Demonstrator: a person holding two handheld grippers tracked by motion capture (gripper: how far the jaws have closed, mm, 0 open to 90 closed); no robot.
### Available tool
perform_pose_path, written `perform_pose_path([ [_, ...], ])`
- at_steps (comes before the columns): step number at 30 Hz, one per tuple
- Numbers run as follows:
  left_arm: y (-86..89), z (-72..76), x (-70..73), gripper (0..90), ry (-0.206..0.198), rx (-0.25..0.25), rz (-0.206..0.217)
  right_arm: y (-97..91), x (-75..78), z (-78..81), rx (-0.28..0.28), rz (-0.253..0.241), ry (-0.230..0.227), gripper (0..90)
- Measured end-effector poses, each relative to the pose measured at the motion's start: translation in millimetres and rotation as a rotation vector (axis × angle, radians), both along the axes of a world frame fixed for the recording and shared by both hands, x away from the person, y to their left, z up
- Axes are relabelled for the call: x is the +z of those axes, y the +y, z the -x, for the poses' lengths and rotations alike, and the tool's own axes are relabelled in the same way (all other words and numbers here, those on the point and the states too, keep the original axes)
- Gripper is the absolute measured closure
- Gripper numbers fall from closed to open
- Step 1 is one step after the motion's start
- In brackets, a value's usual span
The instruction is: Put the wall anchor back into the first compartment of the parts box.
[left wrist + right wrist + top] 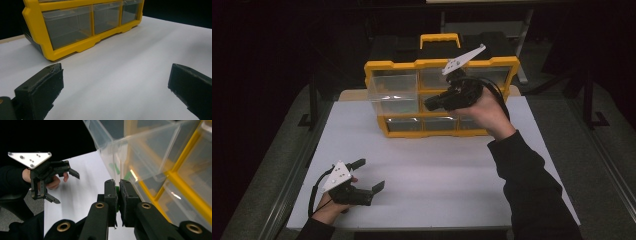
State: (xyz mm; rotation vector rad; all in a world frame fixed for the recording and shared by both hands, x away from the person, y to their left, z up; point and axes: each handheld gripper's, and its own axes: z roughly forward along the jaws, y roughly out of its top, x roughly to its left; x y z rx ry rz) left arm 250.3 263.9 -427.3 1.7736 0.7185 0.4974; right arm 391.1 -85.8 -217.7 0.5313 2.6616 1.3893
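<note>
- Drawer [392, 90], one, clear, pulled out of one yellow organizer [377, 67];
- right gripper [118, 191] clenched on something green;
- left gripper [371, 175] released.

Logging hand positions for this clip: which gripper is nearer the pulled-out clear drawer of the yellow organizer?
Right. The right gripper is up at the clear drawer, jaws shut beside its wall. The left gripper rests open, low on the white table, well in front of the yellow organizer.
</note>
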Motion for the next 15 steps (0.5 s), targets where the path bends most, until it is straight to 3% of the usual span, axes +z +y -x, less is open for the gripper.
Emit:
perform_pose_path([
  [15, 0.4, 0.2, 0.4, 0.0, 0.002, -0.001, -0.004, 7.4, 38.6, -7.8, -0.015, -0.007, -0.042, 84.1],
])
